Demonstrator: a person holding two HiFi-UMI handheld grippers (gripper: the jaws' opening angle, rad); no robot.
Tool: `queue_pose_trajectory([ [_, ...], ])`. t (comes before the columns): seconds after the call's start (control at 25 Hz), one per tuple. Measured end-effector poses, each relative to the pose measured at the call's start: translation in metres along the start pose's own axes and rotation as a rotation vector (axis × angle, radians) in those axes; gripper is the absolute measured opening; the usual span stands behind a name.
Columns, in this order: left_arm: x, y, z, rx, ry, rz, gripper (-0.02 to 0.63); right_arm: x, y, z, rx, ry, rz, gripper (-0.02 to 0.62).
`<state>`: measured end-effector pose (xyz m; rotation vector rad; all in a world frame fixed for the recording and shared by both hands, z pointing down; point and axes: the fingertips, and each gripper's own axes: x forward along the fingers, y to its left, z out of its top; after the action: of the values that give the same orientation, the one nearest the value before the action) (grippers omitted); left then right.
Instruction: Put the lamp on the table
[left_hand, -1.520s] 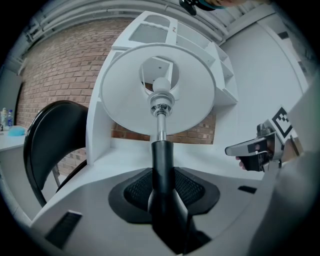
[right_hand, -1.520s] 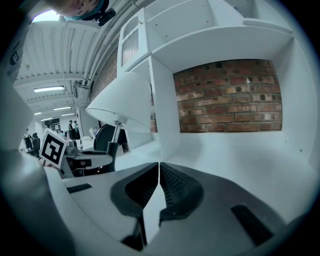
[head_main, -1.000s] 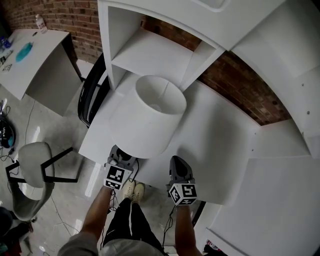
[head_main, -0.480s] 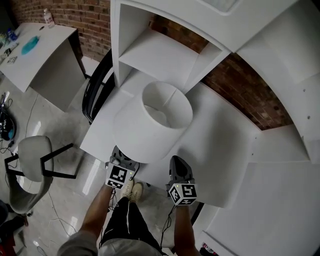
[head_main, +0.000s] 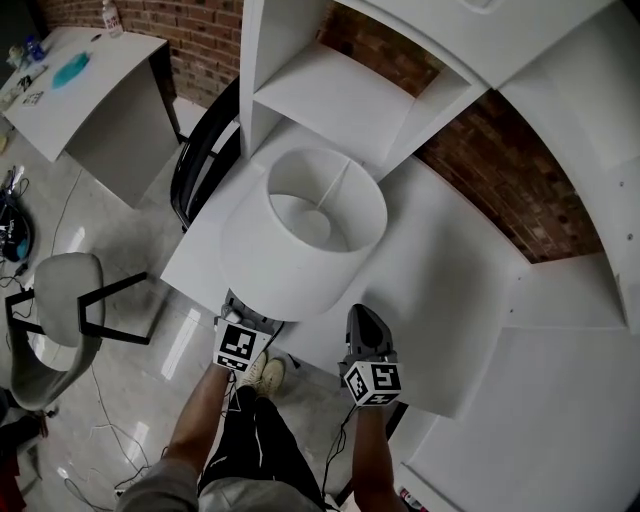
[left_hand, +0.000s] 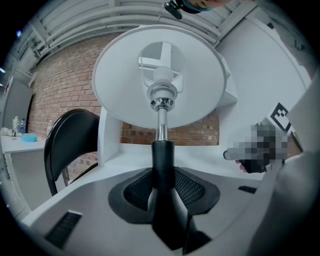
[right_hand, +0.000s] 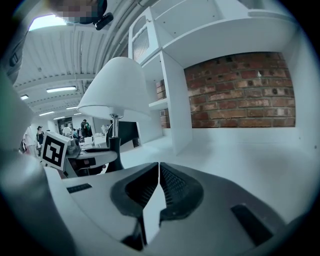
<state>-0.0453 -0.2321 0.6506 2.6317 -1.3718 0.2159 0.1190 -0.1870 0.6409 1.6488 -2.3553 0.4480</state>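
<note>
While the left hand-held gripper (left_hand: 162, 176) clamps its jaws on the black stem (left_hand: 162, 152) of the lamp (head_main: 268, 262), the lamp stands nearly upright over the front left part of the white surface (head_main: 445, 290), close to its near edge. A chrome neck (left_hand: 161, 116) rises from the stem into the white shade (left_hand: 115, 80). In the head view the shade's open top faces the camera and hides the stem and the foot. Whether the foot rests on the surface or hangs just above it cannot be told from any view.

The right hand-held gripper (right_hand: 158, 174) is just right of the lamp, near the same front edge and apart from the shade. Its pads are drawn together to a thin slit with nothing between them. It points across the surface toward the brick wall (right_hand: 240, 90). Each hand-held gripper carries its marker cube at the back, the left cube (head_main: 238, 347) and the right cube (head_main: 372, 382) both over the floor in front of the surface.

Behind the lamp a white shelf unit (head_main: 335, 90) stands on the surface against the wall. A black chair (head_main: 200, 160) sits just left of the surface. Further left are a grey chair (head_main: 52, 320) and a second white table (head_main: 95, 85).
</note>
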Motion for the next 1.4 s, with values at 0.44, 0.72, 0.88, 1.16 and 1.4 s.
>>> queue_pose_trajectory([
  [0.44,-0.014,-0.001,-0.007,0.004,-0.039,0.032,0.137,-0.001,0.008,-0.006,-0.032,-0.042,0.028,0.028],
  [0.72,-0.019,-0.004,-0.011,0.013,-0.051,0.037,0.137,-0.005,0.011,-0.018,-0.028,-0.033,0.023,0.028],
  [0.88,-0.02,-0.004,-0.012,0.02,-0.056,0.04,0.137,-0.004,0.014,-0.017,-0.036,-0.03,0.029,0.028],
  [1.16,-0.018,-0.003,-0.01,0.016,-0.088,0.036,0.137,0.001,0.013,-0.017,-0.051,-0.037,0.024,0.028],
  [1.4,-0.02,-0.006,-0.013,0.031,-0.101,0.03,0.137,0.003,0.017,-0.022,-0.059,-0.048,0.017,0.028],
])
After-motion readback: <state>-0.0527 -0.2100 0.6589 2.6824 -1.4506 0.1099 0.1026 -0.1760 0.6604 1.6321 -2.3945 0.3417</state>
